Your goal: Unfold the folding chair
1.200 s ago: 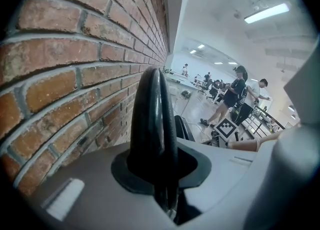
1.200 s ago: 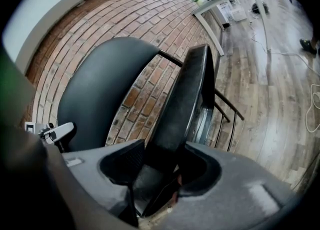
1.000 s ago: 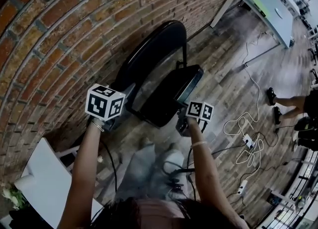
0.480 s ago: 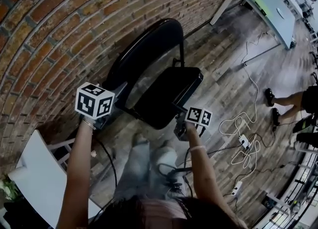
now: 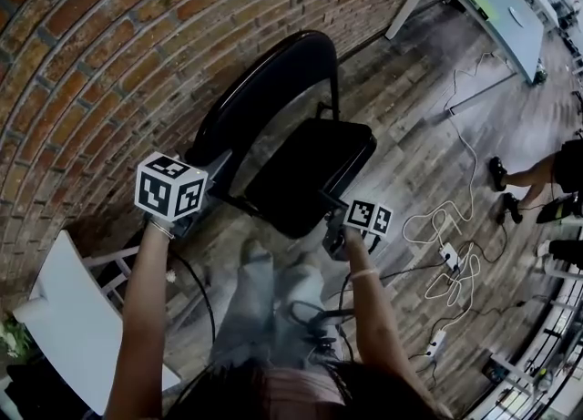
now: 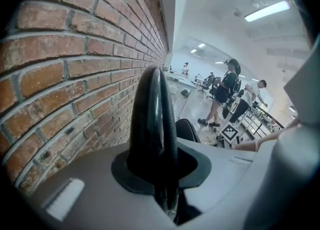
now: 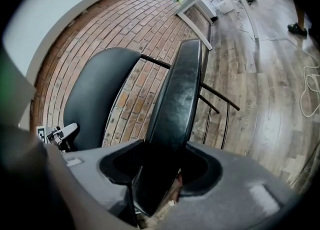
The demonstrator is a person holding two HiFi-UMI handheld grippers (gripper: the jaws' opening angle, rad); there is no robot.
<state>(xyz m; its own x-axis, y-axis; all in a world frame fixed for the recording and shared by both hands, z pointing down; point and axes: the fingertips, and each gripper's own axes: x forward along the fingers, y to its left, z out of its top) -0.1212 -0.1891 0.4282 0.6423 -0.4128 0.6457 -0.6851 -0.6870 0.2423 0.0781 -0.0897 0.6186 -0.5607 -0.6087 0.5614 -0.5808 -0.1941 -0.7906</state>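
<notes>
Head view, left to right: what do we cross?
White furniture → left hand-held gripper → chair → right hand-held gripper → power strip → shoes

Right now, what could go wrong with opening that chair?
The right hand-held gripper pinches the seat only at its front edge, so it might slip free and drop. The left hand-held gripper holds the backrest close to the brick wall, so it could scrape. Loose cables lie on the floor nearby and could catch a foot.
</notes>
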